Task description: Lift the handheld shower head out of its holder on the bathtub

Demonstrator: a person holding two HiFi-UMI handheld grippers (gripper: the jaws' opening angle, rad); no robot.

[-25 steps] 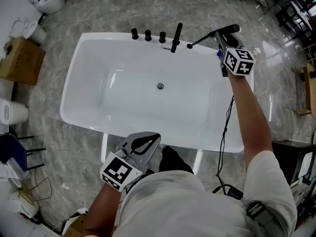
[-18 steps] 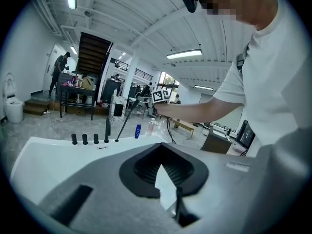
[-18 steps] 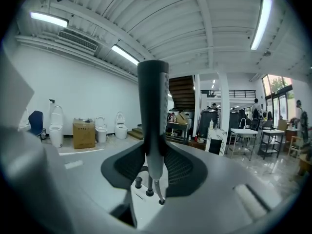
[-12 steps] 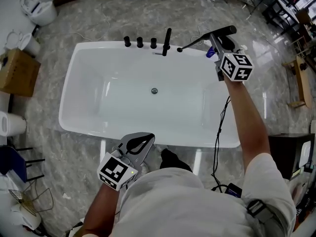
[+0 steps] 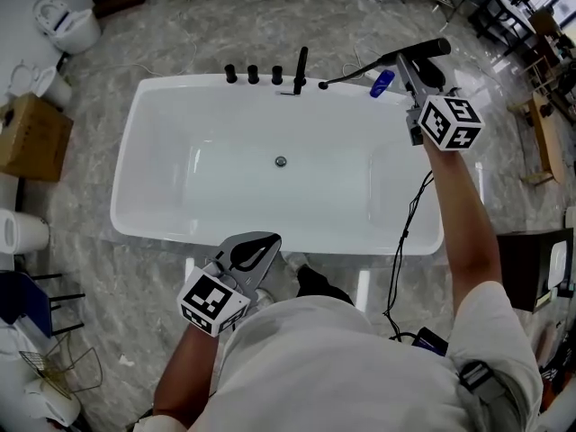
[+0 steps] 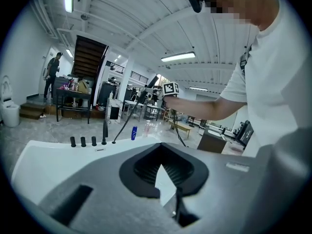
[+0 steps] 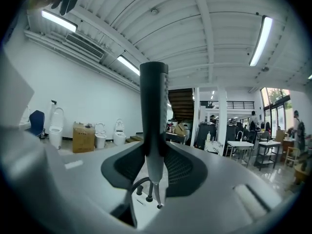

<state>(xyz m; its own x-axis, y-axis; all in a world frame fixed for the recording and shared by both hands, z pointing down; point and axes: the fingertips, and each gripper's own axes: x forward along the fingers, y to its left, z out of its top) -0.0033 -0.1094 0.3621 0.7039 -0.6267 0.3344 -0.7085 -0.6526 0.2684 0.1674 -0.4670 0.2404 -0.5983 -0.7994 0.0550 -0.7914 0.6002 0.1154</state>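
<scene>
- My right gripper [image 5: 411, 61] clamps the shower head [image 5: 425, 50] over the bathtub's [image 5: 137, 142] 1 o'clock corner.
- My left gripper [image 5: 255, 252], at 7 o'clock, is closed and empty.
- The shower head lies 9-to-3 o'clock, thick end toward 3.

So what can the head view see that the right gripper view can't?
Only the head view shows the whole white bathtub, its drain, the blue bottle and the left claw. Only the right gripper view shows the ceiling lights and a staircase. Both show the black shower head gripped in the right claw.
</scene>
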